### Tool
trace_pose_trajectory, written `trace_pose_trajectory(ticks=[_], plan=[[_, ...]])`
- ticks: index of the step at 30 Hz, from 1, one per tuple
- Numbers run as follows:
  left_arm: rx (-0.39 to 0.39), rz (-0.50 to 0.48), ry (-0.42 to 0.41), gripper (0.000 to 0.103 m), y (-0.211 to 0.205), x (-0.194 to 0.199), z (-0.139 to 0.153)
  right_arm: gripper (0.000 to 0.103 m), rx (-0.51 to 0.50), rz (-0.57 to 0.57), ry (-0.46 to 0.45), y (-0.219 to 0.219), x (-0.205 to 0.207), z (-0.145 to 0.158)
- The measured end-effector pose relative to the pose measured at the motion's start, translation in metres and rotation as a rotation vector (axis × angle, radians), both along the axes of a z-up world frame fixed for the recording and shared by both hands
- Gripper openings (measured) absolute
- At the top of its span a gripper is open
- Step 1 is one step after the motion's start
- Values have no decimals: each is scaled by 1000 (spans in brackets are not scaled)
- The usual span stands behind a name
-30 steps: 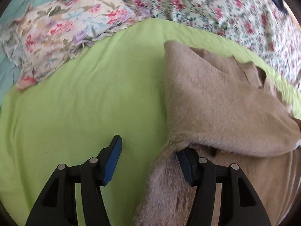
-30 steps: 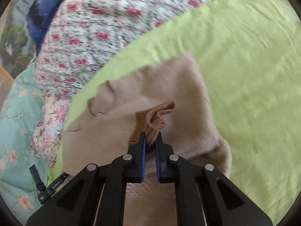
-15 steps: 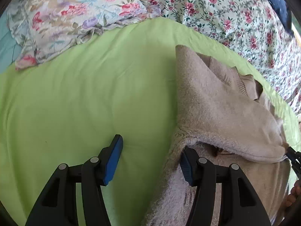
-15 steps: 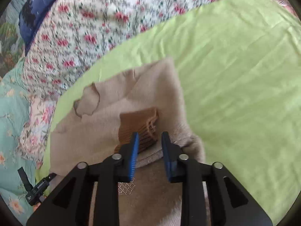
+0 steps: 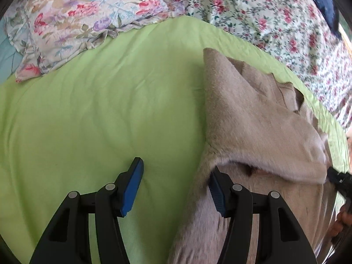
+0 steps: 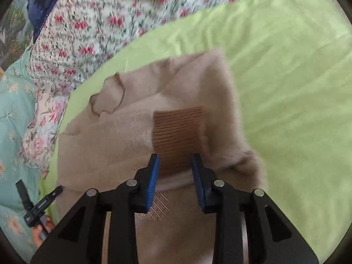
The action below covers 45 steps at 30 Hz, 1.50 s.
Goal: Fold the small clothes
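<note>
Fingers on our right gripper are spread apart with nothing in them, one on each side of the brown ribbed cuff. Fingers on our left gripper are wide apart too; one blue pad touches the fuzzy tan sweater, but we hold nothing. Our sweater lies on the green sheet of the bed, near the flowery blanket at the far edge. One sleeve is laid across the body. We think more folds are left.
</note>
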<state>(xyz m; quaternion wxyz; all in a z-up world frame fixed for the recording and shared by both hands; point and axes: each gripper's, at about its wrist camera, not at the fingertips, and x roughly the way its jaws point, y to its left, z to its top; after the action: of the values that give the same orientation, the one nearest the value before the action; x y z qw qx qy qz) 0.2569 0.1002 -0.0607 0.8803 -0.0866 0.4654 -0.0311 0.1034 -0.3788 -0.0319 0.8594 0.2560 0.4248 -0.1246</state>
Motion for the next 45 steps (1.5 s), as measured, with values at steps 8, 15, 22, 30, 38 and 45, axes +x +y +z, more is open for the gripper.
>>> trace_pose_trajectory(ticks=[8,15,22,30,38,45], plan=[[-72,-203,-27,60,2,-87,20,50,7,150,-22,37,-102,26],[-119,-330,28,63,11,-192,8,51,79,237,29,54,-207,18],[-161,-392,92,63,20,-270,-18,59,91,355,175,66,-283,2],[-188,-473,198,60,5,-288,-57,61,151,402,161,84,-273,-38],[-195,-487,186,6,0,-283,-62,11,166,427,156,87,-271,-49],[-266,-550,56,5,9,-305,-20,9,270,497,-89,84,-287,15]])
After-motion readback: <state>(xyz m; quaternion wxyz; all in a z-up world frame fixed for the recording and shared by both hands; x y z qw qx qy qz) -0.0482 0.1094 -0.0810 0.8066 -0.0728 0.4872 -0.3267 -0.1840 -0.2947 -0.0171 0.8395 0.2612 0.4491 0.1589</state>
